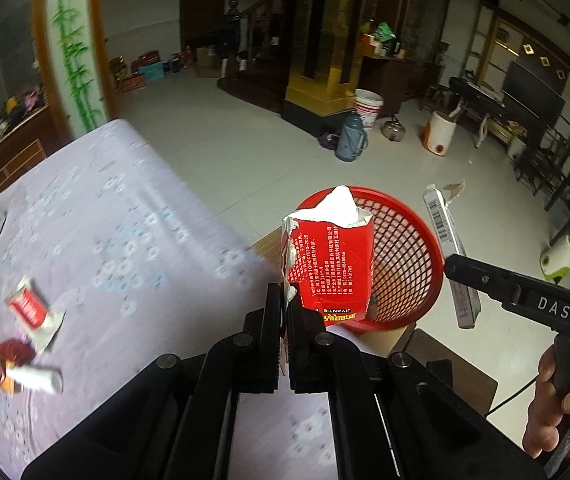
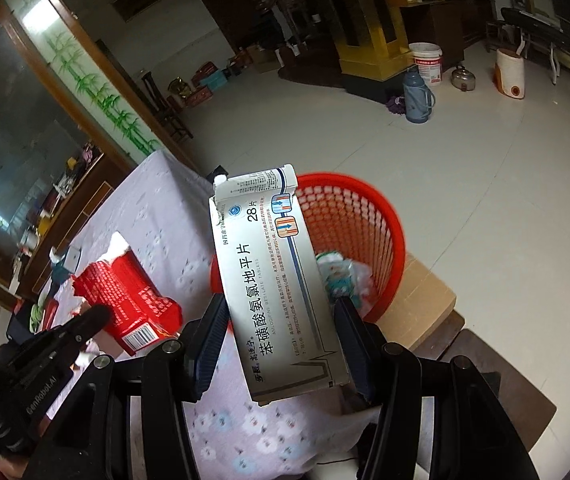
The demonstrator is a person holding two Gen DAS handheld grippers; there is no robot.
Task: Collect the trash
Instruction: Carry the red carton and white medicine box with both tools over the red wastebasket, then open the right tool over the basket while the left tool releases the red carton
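Note:
My left gripper (image 1: 285, 312) is shut on a torn red carton (image 1: 331, 264), held upright just in front of the red mesh bin (image 1: 413, 240). My right gripper (image 2: 281, 344) is shut on a white and silver medicine box (image 2: 273, 280), raised over the table edge beside the same red mesh bin (image 2: 357, 220), which holds some wrappers. The medicine box (image 1: 451, 252) and the right gripper (image 1: 451, 266) show at the right in the left wrist view. In the right wrist view the red carton (image 2: 129, 296) and the left gripper (image 2: 93, 320) appear at the lower left.
The table has a pale flowered cloth (image 1: 117, 208). On it lie a red and white packet (image 1: 31, 308), a crumpled red wrapper (image 1: 1, 356) and a white tube (image 1: 39, 378). The bin stands on a cardboard box (image 2: 421, 304). A thermos (image 1: 351, 140) and buckets sit on the tiled floor.

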